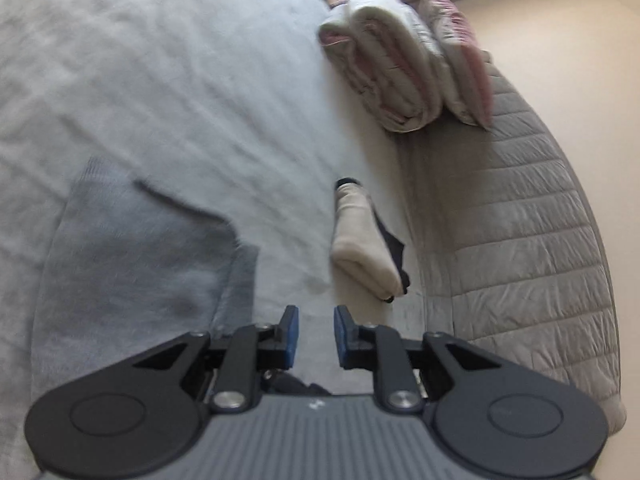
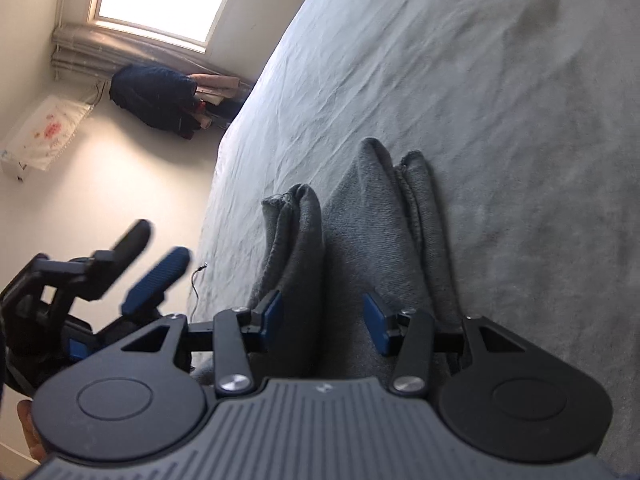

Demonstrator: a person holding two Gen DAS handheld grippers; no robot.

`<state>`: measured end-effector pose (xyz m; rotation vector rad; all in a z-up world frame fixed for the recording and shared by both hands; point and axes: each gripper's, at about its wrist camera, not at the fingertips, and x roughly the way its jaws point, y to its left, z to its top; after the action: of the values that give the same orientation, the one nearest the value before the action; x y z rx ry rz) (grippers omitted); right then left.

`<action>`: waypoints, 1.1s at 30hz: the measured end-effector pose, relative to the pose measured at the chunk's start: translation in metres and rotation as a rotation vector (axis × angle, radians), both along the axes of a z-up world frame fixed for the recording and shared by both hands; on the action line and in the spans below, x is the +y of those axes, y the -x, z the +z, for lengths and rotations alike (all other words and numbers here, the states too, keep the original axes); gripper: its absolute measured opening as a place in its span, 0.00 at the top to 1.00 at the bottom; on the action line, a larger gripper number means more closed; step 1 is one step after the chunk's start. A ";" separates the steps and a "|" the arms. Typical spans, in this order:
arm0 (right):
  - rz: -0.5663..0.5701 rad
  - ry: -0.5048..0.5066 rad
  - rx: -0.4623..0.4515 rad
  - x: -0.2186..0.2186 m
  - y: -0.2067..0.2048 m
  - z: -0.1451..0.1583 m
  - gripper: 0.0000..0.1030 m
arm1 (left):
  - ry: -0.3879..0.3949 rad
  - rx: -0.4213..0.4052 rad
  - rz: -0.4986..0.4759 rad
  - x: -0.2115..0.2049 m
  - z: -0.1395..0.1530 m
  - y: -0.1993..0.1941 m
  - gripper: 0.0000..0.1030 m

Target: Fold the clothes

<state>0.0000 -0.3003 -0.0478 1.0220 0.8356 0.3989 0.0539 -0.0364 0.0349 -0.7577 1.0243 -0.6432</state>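
A grey knitted garment (image 2: 360, 216) lies folded into long ridges on the grey bed sheet (image 2: 500, 80). My right gripper (image 2: 322, 320) is open just above its near end, the jaws straddling the middle ridge and holding nothing. In the left wrist view the same grey garment (image 1: 132, 248) lies at lower left on the sheet (image 1: 160, 60). My left gripper (image 1: 316, 334) is open and empty over the sheet beside the garment's edge. It also shows in the right wrist view (image 2: 156, 260), off the bed's left edge.
A folded beige garment (image 1: 360, 240) lies near the bed edge. Folded pink and white bedding (image 1: 400, 60) is stacked at the back beside a grey quilted cover (image 1: 520, 240). A dark jacket pile (image 2: 156, 96) sits under the window, and a white box (image 2: 44, 136) on the floor.
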 end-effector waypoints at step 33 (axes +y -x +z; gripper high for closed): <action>-0.005 0.017 -0.117 0.029 -0.024 0.021 0.77 | -0.118 0.016 0.134 0.088 -0.081 0.049 0.78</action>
<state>0.0243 -0.2717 -0.0264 0.9754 0.7305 0.4427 0.0045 0.0519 -0.0461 -0.7225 1.0084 -0.4586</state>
